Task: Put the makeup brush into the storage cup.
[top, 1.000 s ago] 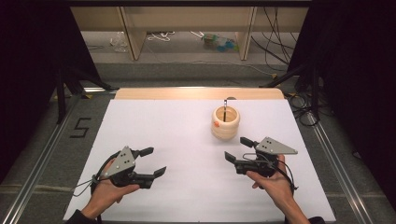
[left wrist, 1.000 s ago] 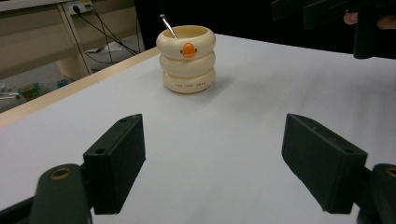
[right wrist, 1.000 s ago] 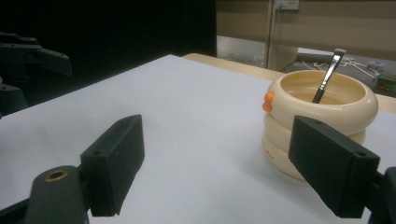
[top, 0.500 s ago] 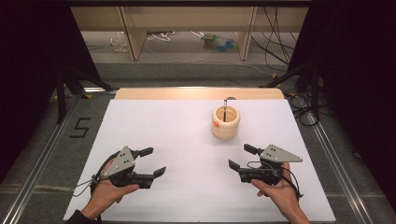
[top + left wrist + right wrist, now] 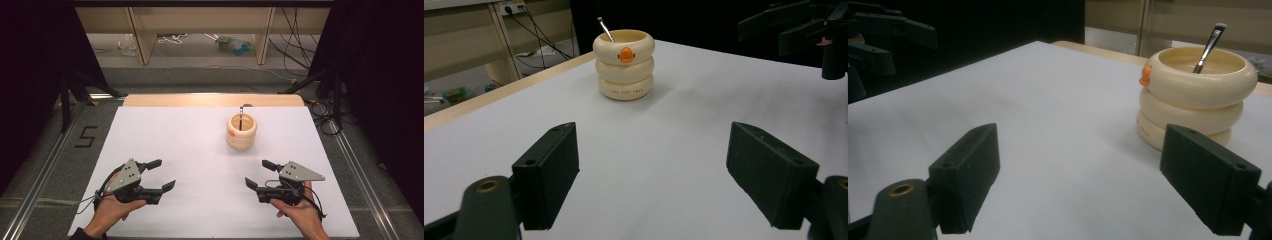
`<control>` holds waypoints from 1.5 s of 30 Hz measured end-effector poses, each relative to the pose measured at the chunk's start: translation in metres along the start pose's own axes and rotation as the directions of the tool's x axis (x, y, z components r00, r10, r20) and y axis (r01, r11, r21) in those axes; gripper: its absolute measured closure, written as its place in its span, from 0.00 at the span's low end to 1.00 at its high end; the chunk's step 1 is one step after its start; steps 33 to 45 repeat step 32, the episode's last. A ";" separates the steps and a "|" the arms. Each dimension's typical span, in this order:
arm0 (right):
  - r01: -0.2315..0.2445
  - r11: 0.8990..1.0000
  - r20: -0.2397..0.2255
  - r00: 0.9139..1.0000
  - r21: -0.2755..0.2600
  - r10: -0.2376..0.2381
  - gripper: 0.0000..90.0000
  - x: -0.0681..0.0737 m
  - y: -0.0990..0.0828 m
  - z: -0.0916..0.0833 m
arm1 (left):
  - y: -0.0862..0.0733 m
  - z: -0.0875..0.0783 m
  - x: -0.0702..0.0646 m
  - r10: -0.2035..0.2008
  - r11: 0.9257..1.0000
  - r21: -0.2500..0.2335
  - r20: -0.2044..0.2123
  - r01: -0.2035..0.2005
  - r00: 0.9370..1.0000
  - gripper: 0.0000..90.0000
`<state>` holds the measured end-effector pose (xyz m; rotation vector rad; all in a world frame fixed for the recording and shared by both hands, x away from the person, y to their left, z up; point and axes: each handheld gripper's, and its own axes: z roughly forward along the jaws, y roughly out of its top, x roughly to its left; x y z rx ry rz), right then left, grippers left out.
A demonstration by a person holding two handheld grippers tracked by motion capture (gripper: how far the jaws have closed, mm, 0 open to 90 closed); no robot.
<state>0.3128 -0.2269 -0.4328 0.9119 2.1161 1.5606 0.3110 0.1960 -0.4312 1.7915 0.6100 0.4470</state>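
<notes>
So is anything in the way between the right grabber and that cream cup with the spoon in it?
No, nothing visible. Bare white table lies between the open right gripper and the cup. The left gripper is off to the side.

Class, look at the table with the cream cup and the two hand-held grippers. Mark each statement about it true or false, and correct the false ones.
1. The cream cup stands upright on the white table. True.
2. The left hand-held gripper is shut on the cup. False: it is open, empty and well apart from the cup.
3. A thin metal utensil leans inside the cup. True.
4. The right hand-held gripper is open. True.
5. The cup has a blue tab on its side. False: the tab is orange.
</notes>
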 end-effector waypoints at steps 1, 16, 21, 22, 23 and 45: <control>-0.004 1.000 0.005 1.000 -0.009 0.004 0.19 0.001 0.000 0.000 | 0.000 0.000 0.000 0.000 1.000 0.000 0.000 0.000 1.000 0.23; 0.008 1.000 0.001 1.000 0.014 -0.008 0.19 0.002 -0.002 -0.003 | -0.001 0.001 -0.001 -0.012 1.000 0.000 0.002 0.012 1.000 0.23; 0.009 1.000 0.004 1.000 0.007 -0.009 0.19 0.001 -0.001 -0.004 | -0.001 0.001 -0.001 -0.006 1.000 0.001 0.002 0.006 1.000 0.23; 0.008 1.000 0.007 1.000 0.008 -0.008 0.19 0.001 -0.001 -0.004 | -0.001 0.001 0.000 -0.001 1.000 0.002 0.002 0.001 1.000 0.23; 0.008 1.000 0.006 1.000 0.006 -0.008 0.19 0.001 -0.001 -0.004 | -0.001 0.001 0.000 -0.002 1.000 0.002 0.003 0.002 1.000 0.23; 0.011 1.000 0.000 1.000 0.009 -0.011 0.19 0.001 -0.001 -0.003 | -0.002 0.001 0.000 -0.011 1.000 0.004 0.000 0.011 1.000 0.23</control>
